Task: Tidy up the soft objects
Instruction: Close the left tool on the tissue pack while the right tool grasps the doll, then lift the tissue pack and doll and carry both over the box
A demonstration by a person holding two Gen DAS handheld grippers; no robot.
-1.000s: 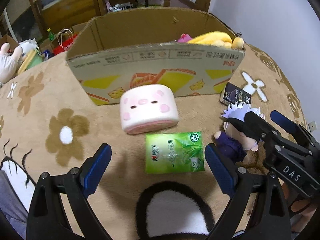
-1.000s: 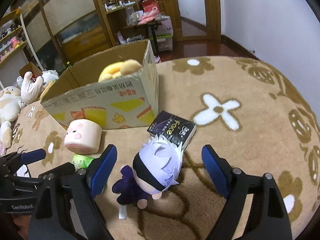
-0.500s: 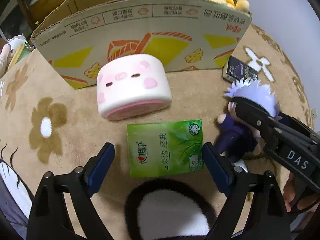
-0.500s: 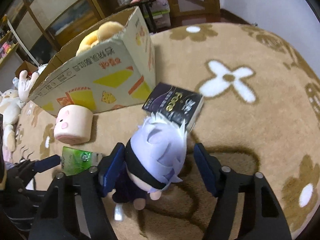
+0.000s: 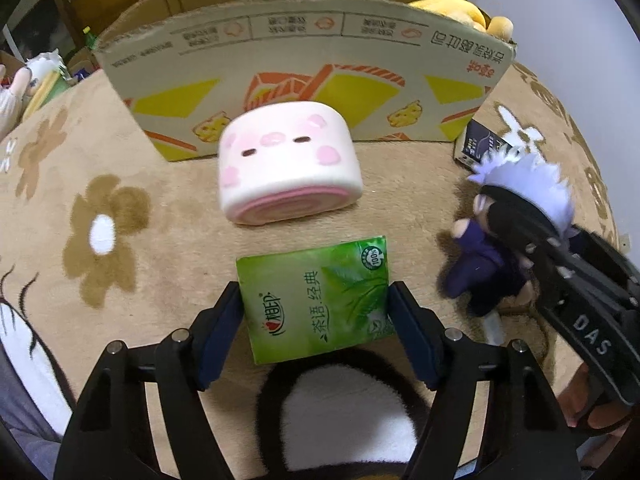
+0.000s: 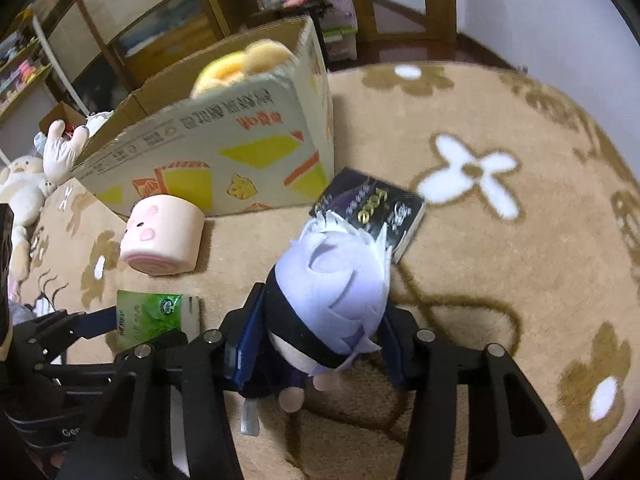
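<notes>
My left tool pinches the glossy green tissue pack on the fuzzy rug; my right tool clamps the plush doll. Beyond lie a pink roll cushion and the cardboard box.

Black-framed left gripper, blue pads, silver screws.

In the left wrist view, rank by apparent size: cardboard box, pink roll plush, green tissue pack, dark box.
1. cardboard box, clearly largest.
2. pink roll plush and green tissue pack look alike; the pack is nearer, so unranked.
3. dark box, smallest, partly hidden by the doll.
</notes>
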